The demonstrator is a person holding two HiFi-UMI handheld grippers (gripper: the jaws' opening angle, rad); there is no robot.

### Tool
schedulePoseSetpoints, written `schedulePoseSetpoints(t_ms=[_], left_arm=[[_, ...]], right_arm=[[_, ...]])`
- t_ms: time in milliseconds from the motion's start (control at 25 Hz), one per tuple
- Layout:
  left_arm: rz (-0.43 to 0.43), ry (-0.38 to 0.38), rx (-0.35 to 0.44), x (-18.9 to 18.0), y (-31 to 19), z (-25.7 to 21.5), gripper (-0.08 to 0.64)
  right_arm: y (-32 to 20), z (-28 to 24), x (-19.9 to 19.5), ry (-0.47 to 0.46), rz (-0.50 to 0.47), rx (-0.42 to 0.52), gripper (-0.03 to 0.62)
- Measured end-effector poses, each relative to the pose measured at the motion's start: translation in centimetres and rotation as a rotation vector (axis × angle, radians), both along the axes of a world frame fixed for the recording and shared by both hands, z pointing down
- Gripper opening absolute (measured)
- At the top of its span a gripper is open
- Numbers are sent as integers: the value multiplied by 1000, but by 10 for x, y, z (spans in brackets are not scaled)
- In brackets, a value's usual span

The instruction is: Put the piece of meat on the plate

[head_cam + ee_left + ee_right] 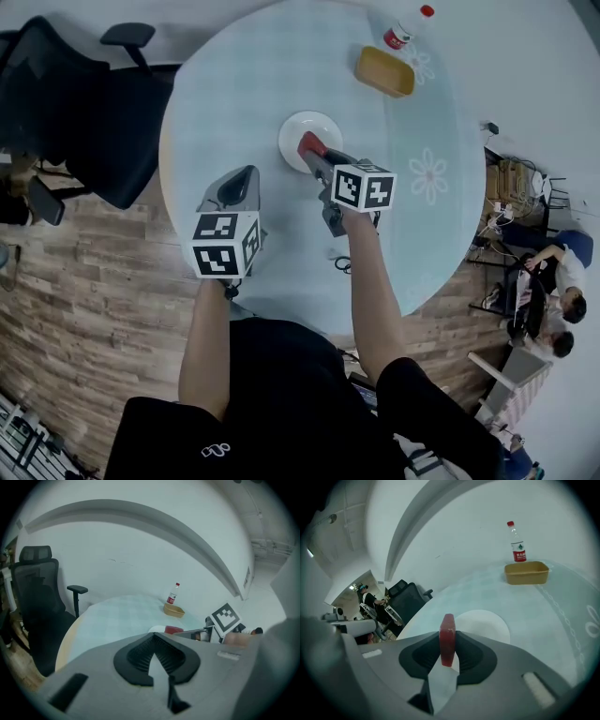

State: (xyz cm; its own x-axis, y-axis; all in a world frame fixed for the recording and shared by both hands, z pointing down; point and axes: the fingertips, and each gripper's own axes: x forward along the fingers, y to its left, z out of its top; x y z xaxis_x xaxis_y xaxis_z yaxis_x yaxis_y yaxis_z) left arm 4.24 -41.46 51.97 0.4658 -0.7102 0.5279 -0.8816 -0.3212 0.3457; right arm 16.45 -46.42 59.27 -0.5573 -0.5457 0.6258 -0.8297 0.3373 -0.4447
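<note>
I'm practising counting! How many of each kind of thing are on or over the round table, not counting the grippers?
Plate: 1
Meat: 1
Bottle: 1
Box: 1
Total: 4

Open table (234, 84) rings the plate (295, 129); tray (384, 71), bottle (408, 28) beyond.

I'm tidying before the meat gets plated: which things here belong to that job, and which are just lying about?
Job: piece of meat, clamped in the right gripper; white plate, bare.
Lying about: bottle; tan tray beside it; black office chair; left gripper, holding nothing.
</note>
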Motion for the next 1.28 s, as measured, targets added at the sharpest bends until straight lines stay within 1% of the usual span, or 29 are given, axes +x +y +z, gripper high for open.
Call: schedulePoseSetpoints(t_ms=[160, 280, 360, 440, 600, 640, 760, 800, 880, 920, 1000, 1040, 1080, 1120, 1160, 1280], left_arm=[[-29, -3, -9, -13, -8, 7, -6], [-46, -4, -23, -18, -8, 13, -6], [-34, -6, -26, -14, -6, 14, -6], [-19, -9, -22, -10, -3, 13, -6], [2, -22, 8, -3, 0, 0, -6], [6, -26, 15, -1, 2, -4, -6], [14, -38, 29, 3, 13, -14, -6], [18, -42, 35, 5, 17, -18, -6], [27, -49, 55, 9, 24, -28, -6], [29, -51, 68, 11, 26, -34, -6], [27, -54, 91, 10, 31, -44, -6], [24, -58, 103, 9, 33, -49, -6], [23, -62, 118, 9, 35, -55, -6], [22, -66, 136, 10, 37, -61, -6], [22, -67, 158, 13, 38, -68, -6], [20, -60, 249, 28, 43, -94, -6]], right_arm=[[-17, 13, -11, -8, -52, -53, 100], [-22, 26, -15, -17, -69, -113, 100], [-24, 31, -13, -45, -52, -138, 101], [-27, 35, -7, -63, -7, -153, 103], [-33, 42, 11, -18, 68, -158, 134], [-34, 42, 15, 9, 74, -161, 152], [-28, 44, 22, 86, 70, -187, 234], [-24, 43, 24, 97, 77, -189, 254], [-17, 37, 31, 101, 110, -174, 270], [-13, 31, 34, 96, 125, -156, 263], [-4, 9, 37, 74, 137, -96, 166], [0, -8, 37, 70, 140, -46, 133], [5, -27, 38, 71, 146, 18, 63], [10, -49, 40, 68, 153, 92, 8], [17, -73, 41, 50, 158, 171, 8], [43, -152, 44, -59, 167, 436, 8]])
